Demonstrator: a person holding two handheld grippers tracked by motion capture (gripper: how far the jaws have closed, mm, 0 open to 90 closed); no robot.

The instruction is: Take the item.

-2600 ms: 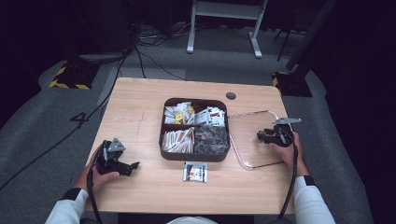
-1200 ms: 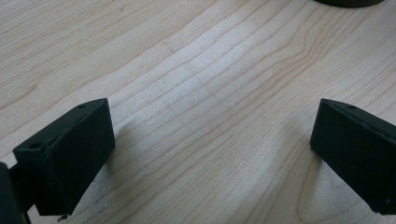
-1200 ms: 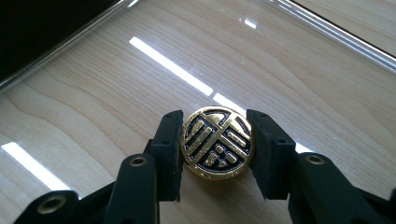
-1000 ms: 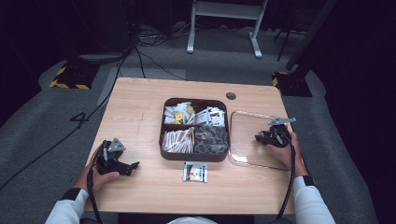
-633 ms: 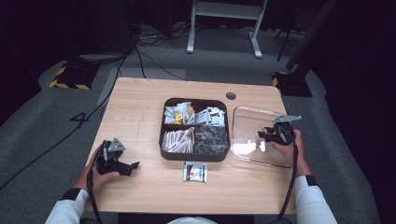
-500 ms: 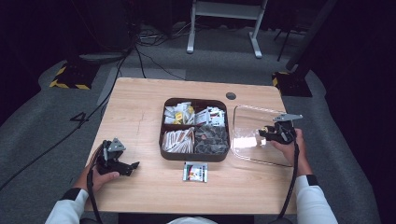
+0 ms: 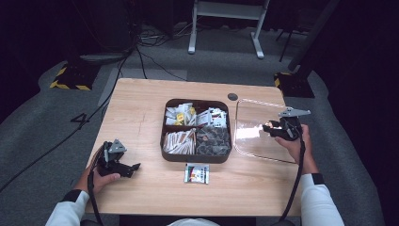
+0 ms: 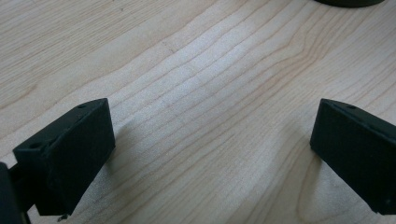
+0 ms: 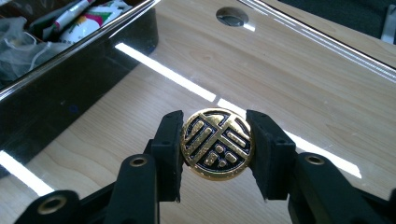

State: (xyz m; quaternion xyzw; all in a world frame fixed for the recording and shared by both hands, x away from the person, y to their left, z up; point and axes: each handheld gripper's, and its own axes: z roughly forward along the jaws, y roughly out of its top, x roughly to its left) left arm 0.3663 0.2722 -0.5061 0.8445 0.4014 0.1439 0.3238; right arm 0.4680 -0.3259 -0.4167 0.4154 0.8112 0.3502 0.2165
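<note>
A dark brown box (image 7: 195, 158) with four compartments of sachets and tea bags stands mid-table. To its right, my right gripper (image 7: 274, 128) holds a clear lid (image 7: 254, 123) off the table, tilted up on its near side. In the right gripper view the jaws are shut on the lid's round gold knob (image 9: 217, 143), with the clear lid (image 9: 289, 70) spreading out behind it and the box wall (image 9: 70, 88) at the left. My left gripper (image 7: 135, 167) rests on the table at the front left; in the left gripper view its jaws (image 8: 212, 140) stand wide open over bare wood.
A small white packet (image 7: 196, 173) lies just in front of the box. A round cable hole (image 7: 232, 96) sits in the table behind the lid. Bare wood stretches left of the box. The floor beyond holds cables and a metal stand.
My right gripper has risen with the lid, lifting it off the table and tilting it upward. The left gripper has stayed where it was.
</note>
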